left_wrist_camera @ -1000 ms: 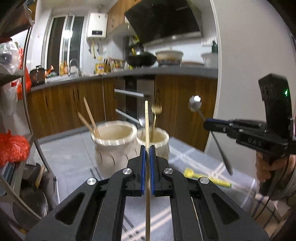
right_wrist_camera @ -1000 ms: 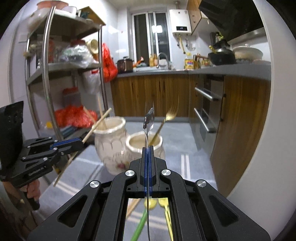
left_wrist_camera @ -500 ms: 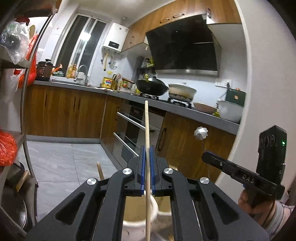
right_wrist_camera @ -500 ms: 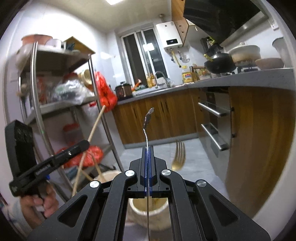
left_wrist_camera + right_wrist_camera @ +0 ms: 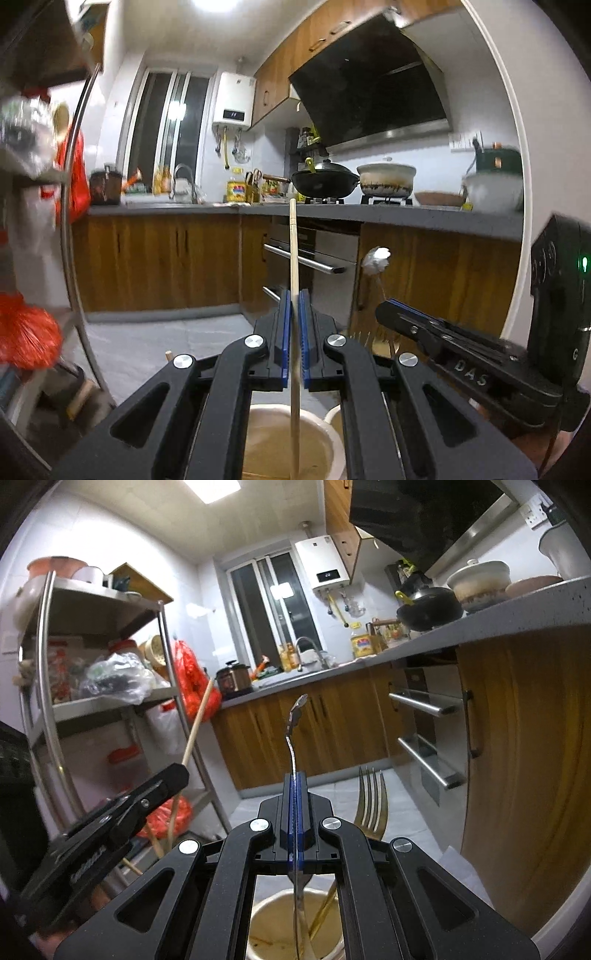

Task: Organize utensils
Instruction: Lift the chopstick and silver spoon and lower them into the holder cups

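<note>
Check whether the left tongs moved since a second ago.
Yes: left tongs with the wooden chopstick rose and now hang directly over the cream ceramic jar.

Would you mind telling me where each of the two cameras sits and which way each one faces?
Left wrist: on the left gripper, facing the kitchen counter, above a cream jar; it grips a chopstick; the right gripper shows.
Right wrist: on the right gripper, above another jar; it grips a spoon; the left gripper shows.
Shared: counter, black wok, chopstick, each other's gripper.

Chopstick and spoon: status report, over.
Left gripper shut on chopstick, over jar. Right gripper shut on spoon, above fork's jar. Nothing blocking.
</note>
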{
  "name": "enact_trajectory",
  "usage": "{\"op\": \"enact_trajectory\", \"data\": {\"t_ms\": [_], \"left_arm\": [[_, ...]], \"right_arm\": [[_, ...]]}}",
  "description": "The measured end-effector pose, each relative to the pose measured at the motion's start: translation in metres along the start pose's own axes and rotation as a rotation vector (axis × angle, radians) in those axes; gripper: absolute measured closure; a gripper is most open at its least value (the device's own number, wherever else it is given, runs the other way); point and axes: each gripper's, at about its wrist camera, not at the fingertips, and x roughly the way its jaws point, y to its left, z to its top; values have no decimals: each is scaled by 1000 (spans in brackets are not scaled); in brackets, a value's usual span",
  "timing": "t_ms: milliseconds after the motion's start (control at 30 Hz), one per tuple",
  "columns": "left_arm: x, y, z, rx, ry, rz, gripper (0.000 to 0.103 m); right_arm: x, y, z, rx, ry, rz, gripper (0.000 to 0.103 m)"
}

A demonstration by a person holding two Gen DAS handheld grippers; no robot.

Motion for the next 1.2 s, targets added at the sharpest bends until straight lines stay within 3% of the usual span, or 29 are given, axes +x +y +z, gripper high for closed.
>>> {"op": "enact_trajectory", "data": {"t_ms": [233, 433, 800, 1200], "left_arm": [[2, -8, -16, 49, 22, -2, 99], [-3, -8, -26, 62, 52, -21, 99], [-7, -5, -44, 42, 210, -3, 99], [-12, 0, -40, 28, 222, 10, 97]], "right_arm": [[2, 3, -10, -49, -34, -29, 101], [3, 0, -19, -63, 18, -27, 101], [-5, -1, -34, -59, 140, 16, 101], [-5, -2, -46, -52, 222, 9, 101]]}}
